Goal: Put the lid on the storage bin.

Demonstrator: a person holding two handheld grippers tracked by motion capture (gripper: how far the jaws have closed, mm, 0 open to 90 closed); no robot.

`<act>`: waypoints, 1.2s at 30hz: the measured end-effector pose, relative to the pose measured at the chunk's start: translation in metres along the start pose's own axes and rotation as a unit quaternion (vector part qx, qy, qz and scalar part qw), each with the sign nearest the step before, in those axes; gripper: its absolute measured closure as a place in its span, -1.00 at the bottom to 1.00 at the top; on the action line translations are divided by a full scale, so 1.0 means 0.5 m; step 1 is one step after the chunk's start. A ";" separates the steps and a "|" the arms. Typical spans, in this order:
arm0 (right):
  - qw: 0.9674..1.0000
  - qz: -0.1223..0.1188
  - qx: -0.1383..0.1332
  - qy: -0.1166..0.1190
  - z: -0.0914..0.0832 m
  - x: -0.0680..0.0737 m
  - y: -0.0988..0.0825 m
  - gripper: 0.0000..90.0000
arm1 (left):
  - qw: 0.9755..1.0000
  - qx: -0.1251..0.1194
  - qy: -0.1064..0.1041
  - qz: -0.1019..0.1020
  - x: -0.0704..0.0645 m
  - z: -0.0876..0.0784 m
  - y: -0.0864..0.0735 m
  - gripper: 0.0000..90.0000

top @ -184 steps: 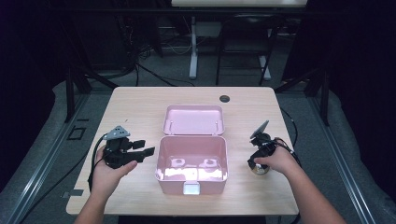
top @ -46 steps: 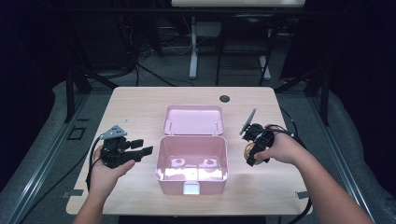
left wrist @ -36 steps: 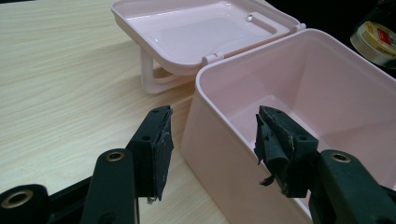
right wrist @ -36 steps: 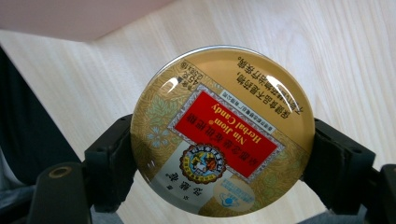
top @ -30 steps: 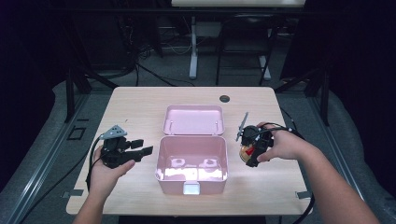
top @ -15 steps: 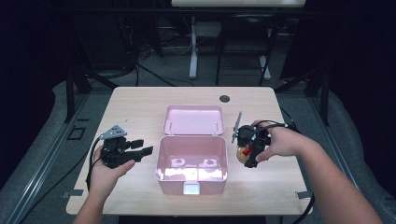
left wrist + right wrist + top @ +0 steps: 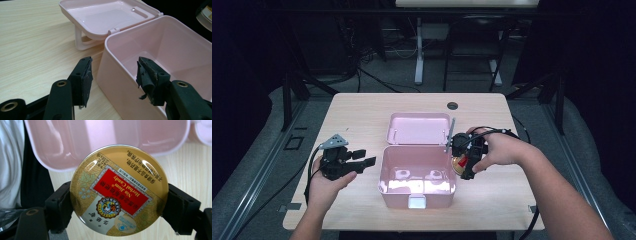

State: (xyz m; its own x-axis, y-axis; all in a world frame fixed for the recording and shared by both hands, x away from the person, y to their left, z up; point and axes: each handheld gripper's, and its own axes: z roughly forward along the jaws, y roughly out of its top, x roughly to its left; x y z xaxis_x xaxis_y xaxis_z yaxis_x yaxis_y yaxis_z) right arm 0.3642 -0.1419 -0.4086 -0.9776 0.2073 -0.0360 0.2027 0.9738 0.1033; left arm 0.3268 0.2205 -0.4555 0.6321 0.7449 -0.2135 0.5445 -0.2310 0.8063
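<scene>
An open pink plastic box [image 7: 397,196] stands mid-table, its hinged lid [image 7: 419,128] lying flat behind it. My left gripper [image 7: 368,158] is open at the box's left side. In the left gripper view its jaws [image 7: 113,72] straddle the near corner wall of the box [image 7: 120,90] without touching it, and the lid [image 7: 107,17] lies beyond. My right gripper [image 7: 463,162] hovers at the box's right rim, shut on a round gold candy tin [image 7: 458,163]. The tin [image 7: 118,190] carries a red label and sits clamped across its width in the right gripper [image 7: 120,203], above the box's rim [image 7: 100,140].
A dark round grommet [image 7: 452,105] sits in the table [image 7: 357,115] near its far edge. Cables trail from both grippers off the sides. Beyond the table are a dark floor and stand legs. White clothing [image 7: 10,165] shows at the left of the right gripper view.
My right gripper has carried the tin leftward and a little up, from the table's right part to the box's right rim. The left gripper has stayed in place.
</scene>
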 end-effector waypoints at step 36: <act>0.999 -0.044 -0.001 0.008 0.046 0.022 0.102 -0.56 | 1.000 0.001 0.001 0.001 0.001 -0.001 0.001 0.01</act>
State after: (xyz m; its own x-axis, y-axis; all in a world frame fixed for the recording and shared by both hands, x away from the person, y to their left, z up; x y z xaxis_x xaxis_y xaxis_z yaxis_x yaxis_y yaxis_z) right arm 0.3651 -0.0877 -0.4267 -0.9925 0.1187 -0.0300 0.1151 0.9882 0.1016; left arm 0.3268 0.2211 -0.4549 0.6324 0.7456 -0.2102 0.5439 -0.2342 0.8058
